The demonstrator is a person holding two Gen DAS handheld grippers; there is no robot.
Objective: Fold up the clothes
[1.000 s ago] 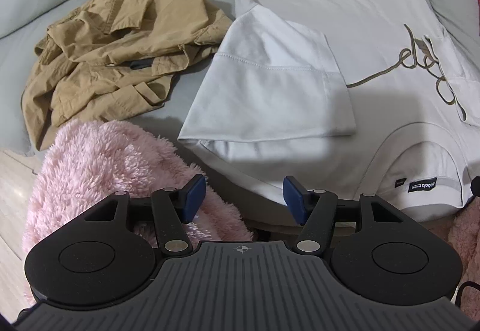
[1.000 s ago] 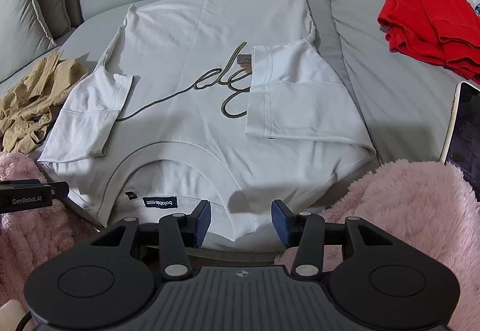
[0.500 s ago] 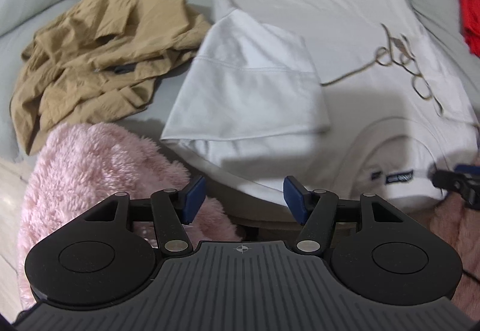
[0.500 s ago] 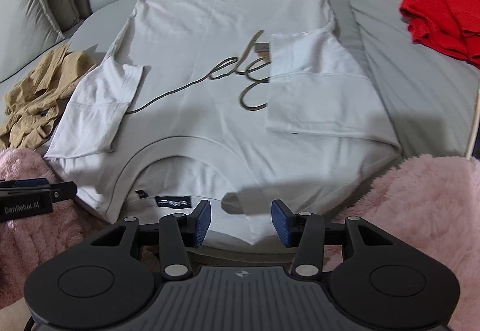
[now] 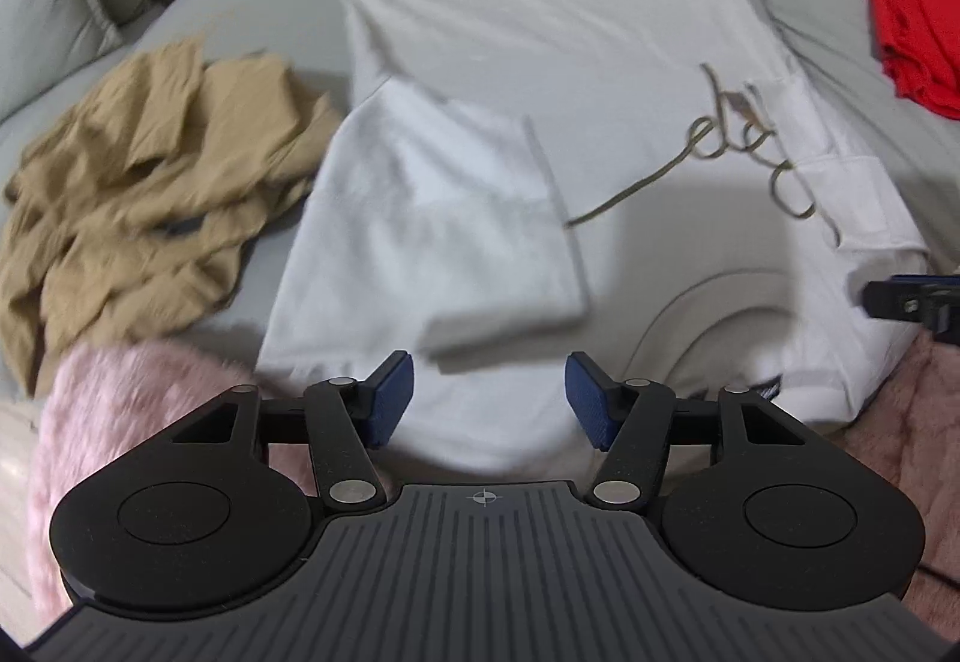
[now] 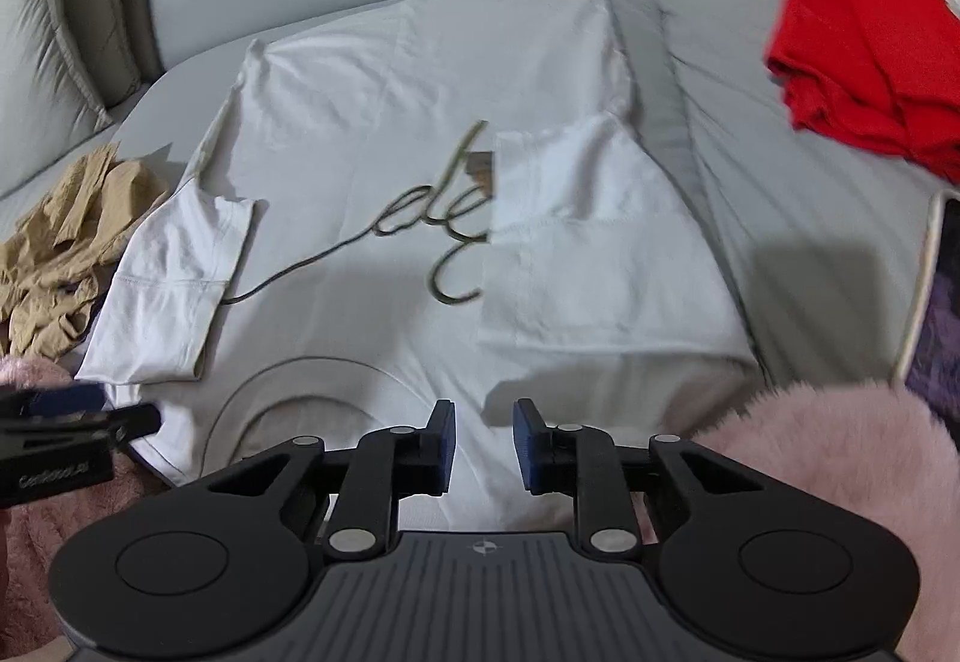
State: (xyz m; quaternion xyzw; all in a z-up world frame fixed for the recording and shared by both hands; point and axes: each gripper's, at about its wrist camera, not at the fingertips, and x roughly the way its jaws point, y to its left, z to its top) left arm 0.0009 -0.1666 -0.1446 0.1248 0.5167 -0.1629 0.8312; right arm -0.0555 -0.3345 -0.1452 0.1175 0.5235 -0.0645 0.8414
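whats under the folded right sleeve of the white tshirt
The folded sleeve lies on the chest of the white t-shirt and covers the end of the script lettering. Only the first letters show, so the rest cannot be read.

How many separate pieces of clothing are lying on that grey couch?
3: a white T-shirt spread flat in the middle, a crumpled tan garment to its left, and a red garment at far right. More may lie out of view.

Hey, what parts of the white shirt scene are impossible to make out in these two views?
- White T-shirt neck label: left view, hidden behind the left gripper.
- Script print: right view, partly covered by folded sleeve.
- Tan garment: left view, motion-blurred.
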